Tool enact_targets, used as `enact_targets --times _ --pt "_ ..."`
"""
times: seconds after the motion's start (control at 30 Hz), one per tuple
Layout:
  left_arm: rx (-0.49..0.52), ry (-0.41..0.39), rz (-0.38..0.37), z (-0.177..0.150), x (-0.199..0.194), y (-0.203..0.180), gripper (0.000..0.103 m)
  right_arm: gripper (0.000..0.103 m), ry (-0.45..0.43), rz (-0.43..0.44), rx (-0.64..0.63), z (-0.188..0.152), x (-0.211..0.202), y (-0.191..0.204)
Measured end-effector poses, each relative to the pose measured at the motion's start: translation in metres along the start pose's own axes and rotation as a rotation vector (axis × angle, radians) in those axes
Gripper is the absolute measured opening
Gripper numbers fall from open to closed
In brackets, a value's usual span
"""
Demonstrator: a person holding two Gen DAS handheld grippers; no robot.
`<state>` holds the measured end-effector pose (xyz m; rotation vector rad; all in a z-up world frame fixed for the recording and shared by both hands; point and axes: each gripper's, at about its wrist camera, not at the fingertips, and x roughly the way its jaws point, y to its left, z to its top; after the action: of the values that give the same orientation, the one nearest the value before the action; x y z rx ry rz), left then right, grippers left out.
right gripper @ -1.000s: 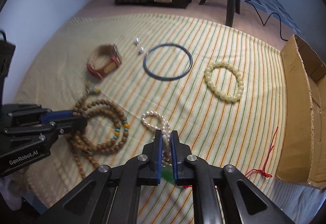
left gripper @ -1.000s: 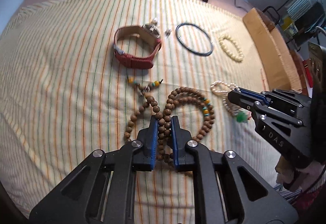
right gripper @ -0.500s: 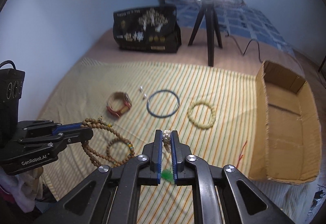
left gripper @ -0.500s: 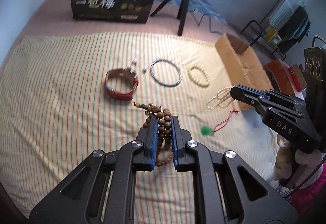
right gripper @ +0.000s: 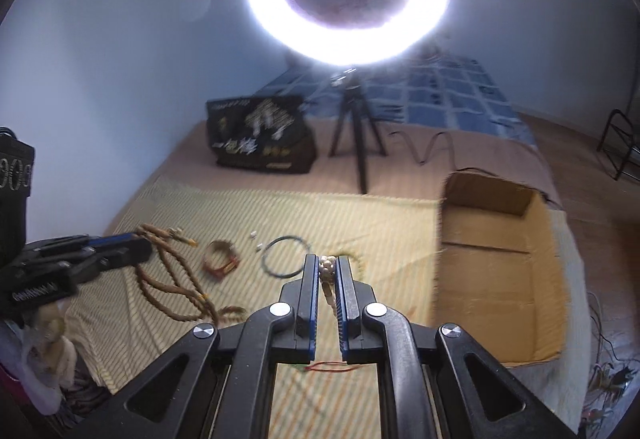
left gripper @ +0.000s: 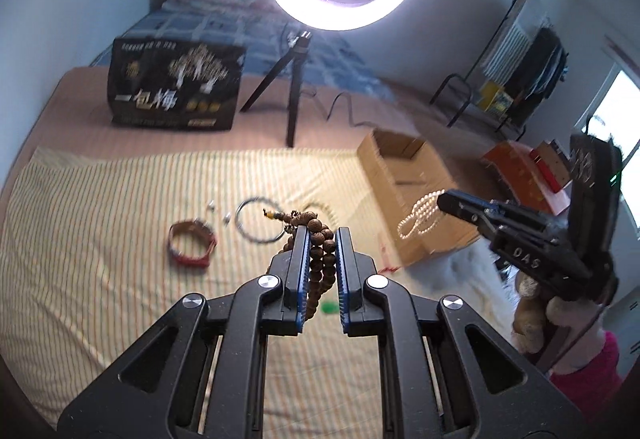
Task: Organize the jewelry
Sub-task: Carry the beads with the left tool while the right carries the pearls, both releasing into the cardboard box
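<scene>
left gripper [left gripper: 322, 235]: clamped on wooden beads [left gripper: 320, 251], lifted
right gripper [right gripper: 328, 263]: clamped on pearls [right gripper: 327, 266]; box [right gripper: 496, 259] beside

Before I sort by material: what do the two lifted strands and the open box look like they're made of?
Brown bead strand: likely wood, matte, round brown beads. White strand: pearl-like, glossy off-white beads; real or imitation unclear. Box: corrugated cardboard, plain tan, raw-edged flaps.

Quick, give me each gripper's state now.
Left gripper: shut on the wooden bead necklace.
Right gripper: shut on the pearl strand.
</scene>
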<state>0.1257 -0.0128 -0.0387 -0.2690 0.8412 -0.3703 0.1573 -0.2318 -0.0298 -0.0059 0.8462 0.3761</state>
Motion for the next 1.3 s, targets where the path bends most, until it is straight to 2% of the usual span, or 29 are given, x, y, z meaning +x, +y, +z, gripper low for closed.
enact_targets --times 0.27,0.53,0.8,0.97,1.3 --pt "0.026 -0.062 -0.069 0.032 -0.007 -0.034 0.01 0.005 -0.036 -0.101 0.085 0.002 -0.023 -0.056" --pt "0.125 -0.089 -0.115 0.063 0.013 -0.091 0.01 0.005 -0.023 -0.165 0.154 -0.005 -0.023 -0.101" --pt "0.177 -0.082 -0.173 0.091 0.056 -0.15 0.01 0.005 0.006 -0.21 0.199 -0.013 -0.017 -0.133" --pt "0.185 -0.047 -0.193 0.1 0.092 -0.175 0.01 0.005 0.024 -0.223 0.223 -0.018 -0.011 -0.15" --pt "0.182 0.044 -0.156 0.092 0.164 -0.195 0.01 0.005 0.083 -0.244 0.255 -0.031 0.009 -0.173"
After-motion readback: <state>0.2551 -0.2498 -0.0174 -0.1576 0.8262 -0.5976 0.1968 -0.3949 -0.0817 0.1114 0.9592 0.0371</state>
